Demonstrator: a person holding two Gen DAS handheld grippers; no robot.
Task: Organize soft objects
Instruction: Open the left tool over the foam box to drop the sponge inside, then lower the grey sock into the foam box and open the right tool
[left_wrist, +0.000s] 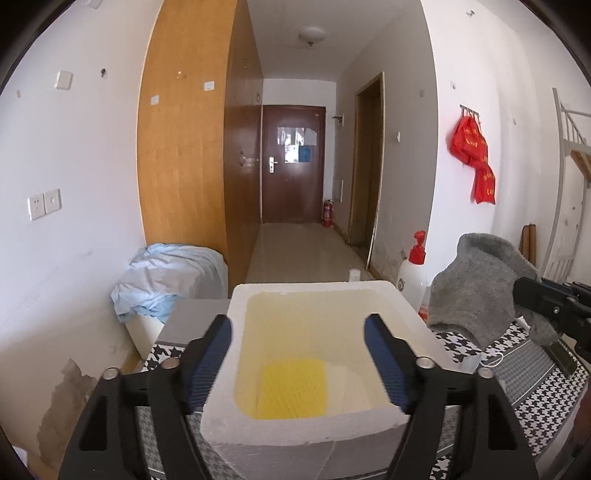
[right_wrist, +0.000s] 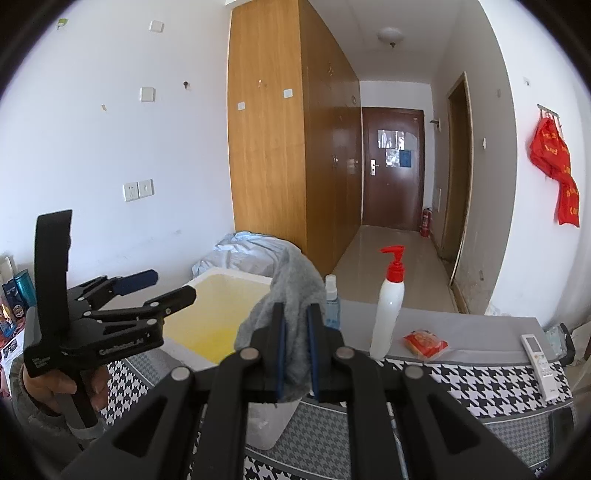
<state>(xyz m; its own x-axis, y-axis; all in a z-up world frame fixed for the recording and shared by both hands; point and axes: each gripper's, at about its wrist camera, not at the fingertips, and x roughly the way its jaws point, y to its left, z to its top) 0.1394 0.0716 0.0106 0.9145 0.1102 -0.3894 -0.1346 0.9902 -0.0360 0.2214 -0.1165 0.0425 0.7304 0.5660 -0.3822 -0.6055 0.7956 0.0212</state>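
We see a grey sock (right_wrist: 291, 302) pinched between black fingers (right_wrist: 275, 345) with blue pads on the right gripper (right_wrist: 295, 349). The left gripper (left_wrist: 297, 363) is black too, its pads dark blue. The foam box (left_wrist: 236, 302) is white outside and stained pale yellow inside, with a bright yellow gridded cloth (left_wrist: 293, 387) on its floor. The tabletop (right_wrist: 461, 384) wears a cover of black-and-white houndstooth with finer grey houndstooth panels and a plain grey far edge. Toward that far edge stand a white pump bottle (right_wrist: 388, 314) with a red pump, a clear spray bottle (right_wrist: 331, 299) of blue liquid, a red-orange packet (right_wrist: 424, 344) and a white remote (right_wrist: 539, 363).
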